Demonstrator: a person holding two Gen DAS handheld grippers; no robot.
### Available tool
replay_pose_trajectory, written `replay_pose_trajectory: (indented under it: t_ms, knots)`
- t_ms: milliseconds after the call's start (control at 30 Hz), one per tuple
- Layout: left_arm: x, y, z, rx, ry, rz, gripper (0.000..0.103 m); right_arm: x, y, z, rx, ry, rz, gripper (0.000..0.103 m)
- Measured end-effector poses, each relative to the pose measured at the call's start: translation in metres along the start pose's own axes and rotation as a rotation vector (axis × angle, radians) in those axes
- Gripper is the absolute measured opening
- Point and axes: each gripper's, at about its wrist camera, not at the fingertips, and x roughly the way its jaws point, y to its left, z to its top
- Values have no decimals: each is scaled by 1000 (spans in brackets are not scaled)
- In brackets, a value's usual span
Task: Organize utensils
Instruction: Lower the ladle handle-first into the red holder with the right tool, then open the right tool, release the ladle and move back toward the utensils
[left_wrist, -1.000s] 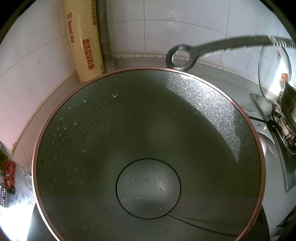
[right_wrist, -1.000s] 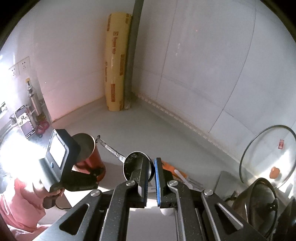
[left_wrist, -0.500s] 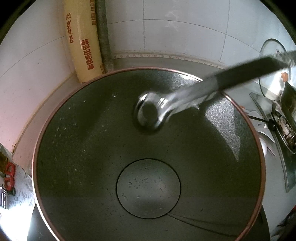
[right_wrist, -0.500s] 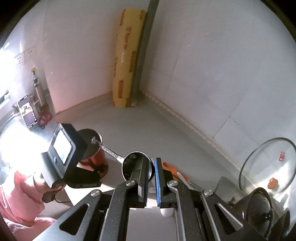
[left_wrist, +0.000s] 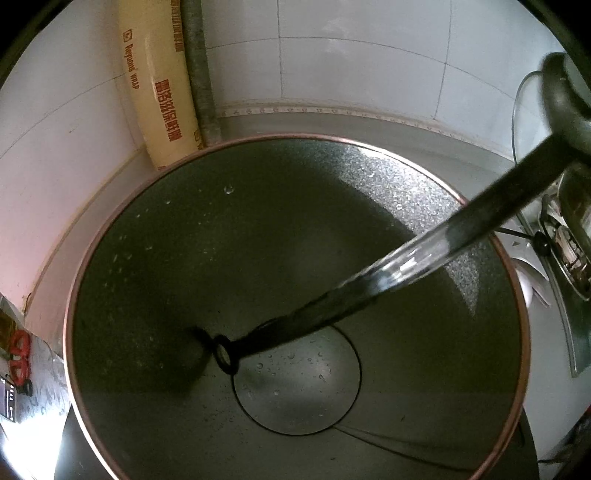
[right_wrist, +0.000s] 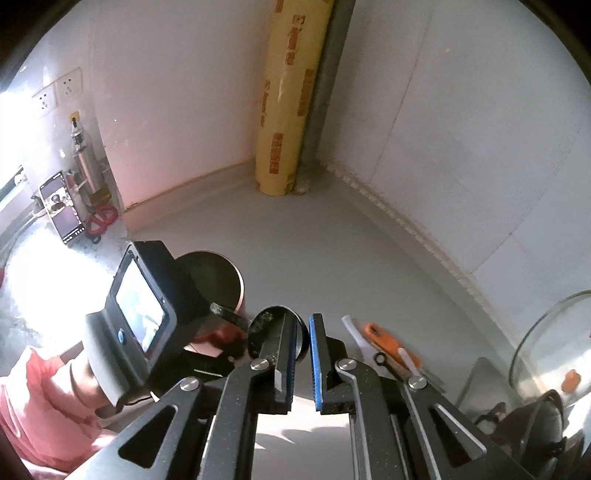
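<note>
Nearby, scissors (right_wrist: 384, 343) lie on the worktop (right_wrist: 332, 240); the right hand-held gripper (right_wrist: 303, 332) pinches the ladle (left_wrist: 369, 288), whose ringed handle dips into the pot (left_wrist: 147, 258); left hand-held gripper's state unclear.

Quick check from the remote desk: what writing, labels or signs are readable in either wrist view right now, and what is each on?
"Repuons WRAP": brown print down the cream wrap roll in the corner, left wrist view.
Red Chinese characters lower on that roll: present, too blurred to quote.
Same roll in the right wrist view: red print blocks, unreadable.
Red sticker on the glass lid: too small to read.
Phone screen by the wall: nothing legible.
</note>
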Motion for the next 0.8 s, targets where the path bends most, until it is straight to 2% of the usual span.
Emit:
replay_pose_trajectory:
  t_ms: [300,533,600,667,800]
  knots:
    - [0,0,0,4,4,-3,90,27,11,11,36,24,54,12]
    - [0,0,0,1,8,0,90,28,9,15,99,15,80,12]
    - [0,0,0,1,8,1,90,25,5,15,120,4,87,16]
    - [1,1,1,0,9,1,90,21,2,15,138,-8,97,24]
    - [1,1,1,-2,10,4,90,10,1,16,149,-36,115,25]
